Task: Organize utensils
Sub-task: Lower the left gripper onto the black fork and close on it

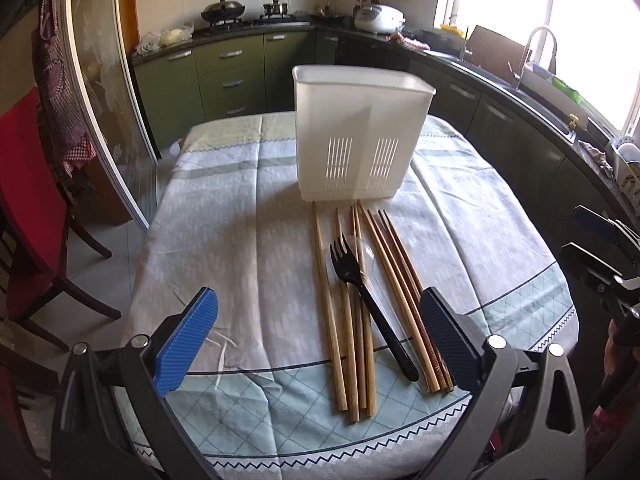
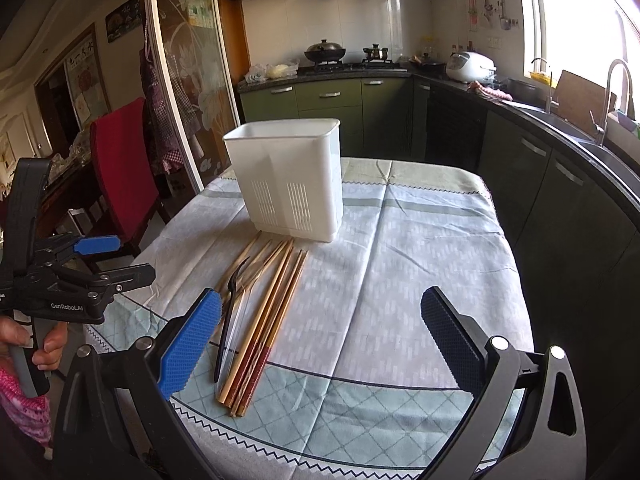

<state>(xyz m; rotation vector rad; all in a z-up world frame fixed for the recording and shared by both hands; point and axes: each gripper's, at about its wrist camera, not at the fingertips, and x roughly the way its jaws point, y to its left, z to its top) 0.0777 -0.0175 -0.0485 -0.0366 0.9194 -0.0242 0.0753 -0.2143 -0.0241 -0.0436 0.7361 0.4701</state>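
Your left gripper (image 1: pixel 316 340) is released, fingers spread wide, holding nothing. The chopsticks (image 1: pixel 352 312) lie on the tablecloth (image 1: pixel 240 220) between its fingers, black fork (image 1: pixel 370 304) resting across them. White holder (image 1: pixel 360 136) stands upright just beyond their far tips. Your right gripper (image 2: pixel 320 340) is also released; chopsticks sit just beside its left finger (image 2: pixel 190 344).
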